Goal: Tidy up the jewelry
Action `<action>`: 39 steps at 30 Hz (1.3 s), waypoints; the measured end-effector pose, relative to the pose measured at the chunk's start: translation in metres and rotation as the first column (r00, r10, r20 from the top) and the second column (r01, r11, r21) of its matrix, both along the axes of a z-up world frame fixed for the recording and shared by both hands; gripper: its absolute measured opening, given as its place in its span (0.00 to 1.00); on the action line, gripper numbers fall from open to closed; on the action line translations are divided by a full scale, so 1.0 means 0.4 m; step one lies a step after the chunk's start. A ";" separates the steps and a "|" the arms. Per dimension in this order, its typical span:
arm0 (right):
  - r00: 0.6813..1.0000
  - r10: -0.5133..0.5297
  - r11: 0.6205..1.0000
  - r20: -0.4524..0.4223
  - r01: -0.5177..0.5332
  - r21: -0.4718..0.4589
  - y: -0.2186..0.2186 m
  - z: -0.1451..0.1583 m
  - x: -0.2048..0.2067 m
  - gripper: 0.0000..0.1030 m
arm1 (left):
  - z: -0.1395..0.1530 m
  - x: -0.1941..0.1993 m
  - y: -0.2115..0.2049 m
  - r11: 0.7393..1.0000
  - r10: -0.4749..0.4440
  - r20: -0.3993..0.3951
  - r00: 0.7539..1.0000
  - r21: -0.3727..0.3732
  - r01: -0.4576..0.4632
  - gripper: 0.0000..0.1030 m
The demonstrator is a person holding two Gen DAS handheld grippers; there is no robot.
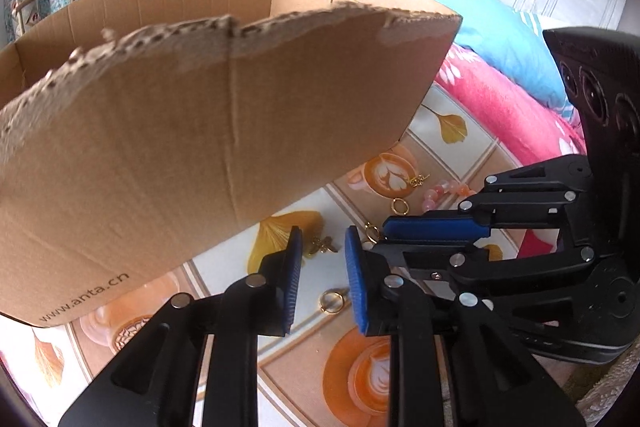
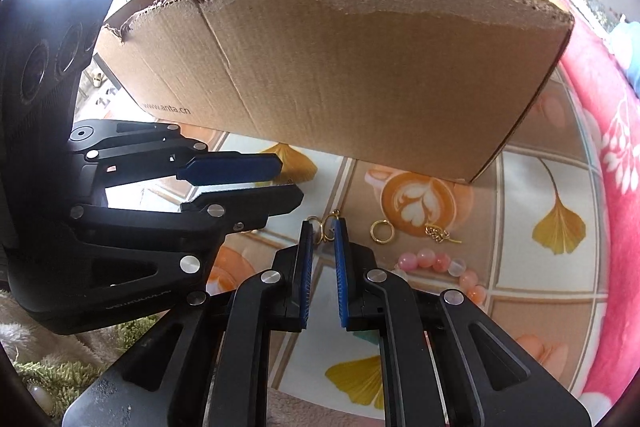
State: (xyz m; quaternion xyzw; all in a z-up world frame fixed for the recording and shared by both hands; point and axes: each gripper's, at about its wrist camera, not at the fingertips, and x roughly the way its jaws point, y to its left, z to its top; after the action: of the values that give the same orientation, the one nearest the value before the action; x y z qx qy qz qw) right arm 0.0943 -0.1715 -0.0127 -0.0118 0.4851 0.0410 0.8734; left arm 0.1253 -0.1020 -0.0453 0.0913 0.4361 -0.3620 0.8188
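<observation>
Gold jewelry lies on a patterned tablecloth in front of an open cardboard box point(image 1: 192, 131). My left gripper point(image 1: 322, 241) is open, low over the cloth, with a small gold charm point(image 1: 322, 245) between its fingertips and a gold ring point(image 1: 332, 301) below. My right gripper point(image 2: 324, 227) is open, its tips on either side of a gold hoop earring point(image 2: 326, 229). Another gold hoop point(image 2: 382, 231), a gold charm point(image 2: 438, 235) and a pink bead bracelet point(image 2: 436, 263) lie to its right. The right gripper also shows in the left wrist view point(image 1: 436, 231).
The box point(image 2: 360, 75) has a torn top edge and stands just behind the jewelry. Pink and blue bedding point(image 1: 504, 99) lies on the right. A fluffy green and white rug point(image 2: 60, 367) borders the cloth on the left.
</observation>
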 end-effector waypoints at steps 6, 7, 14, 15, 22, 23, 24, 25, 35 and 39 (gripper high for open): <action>1.000 -0.006 0.999 0.010 0.006 0.044 -0.051 -0.007 -0.022 0.09 | -0.001 -0.011 -0.015 0.999 -0.015 0.038 0.999 0.051 0.013 0.21; 1.000 -0.010 0.999 0.010 0.009 0.051 -0.060 -0.006 -0.026 0.09 | -0.001 -0.012 -0.018 0.998 -0.017 0.044 0.999 0.059 0.015 0.21; 0.999 -0.039 0.994 0.025 0.036 0.104 -0.118 0.006 -0.047 0.09 | -0.003 -0.023 -0.041 0.992 -0.029 0.103 0.994 0.129 0.015 0.18; 0.999 -0.044 0.993 0.028 0.040 0.108 -0.126 0.009 -0.050 0.09 | -0.004 -0.025 -0.044 0.991 -0.030 0.113 0.993 0.135 0.014 0.17; 0.998 -0.051 0.993 0.044 0.046 0.110 -0.157 0.032 -0.074 0.10 | -0.006 -0.024 -0.024 0.991 -0.012 0.129 0.992 0.136 -0.006 0.12; 0.998 -0.050 0.993 0.043 0.045 0.109 -0.155 0.031 -0.074 0.12 | -0.006 -0.022 -0.018 0.990 -0.007 0.131 0.991 0.138 -0.012 0.12; 0.998 -0.047 0.993 0.042 0.042 0.109 -0.155 0.033 -0.075 0.13 | -0.006 -0.023 -0.012 0.990 0.001 0.132 0.991 0.138 -0.020 0.12; 0.998 -0.045 0.993 0.041 0.041 0.108 -0.152 0.035 -0.076 0.16 | -0.005 -0.022 0.001 0.990 0.013 0.130 0.991 0.136 -0.031 0.12; 1.000 -0.007 1.000 0.020 0.007 0.026 -0.139 0.023 -0.063 0.25 | -0.002 -0.017 0.104 0.982 0.143 0.101 0.985 0.110 -0.154 0.12; 1.000 0.016 1.000 0.020 -0.015 -0.024 -0.120 0.022 -0.060 0.26 | -0.004 -0.017 0.104 0.982 0.148 0.104 0.984 0.104 -0.159 0.12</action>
State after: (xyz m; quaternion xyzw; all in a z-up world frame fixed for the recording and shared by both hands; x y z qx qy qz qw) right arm 0.0705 -0.2196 -0.0040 -0.0263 0.4768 0.0418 0.8776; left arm 0.1184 -0.0603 -0.0471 0.1203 0.4217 -0.2682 0.8578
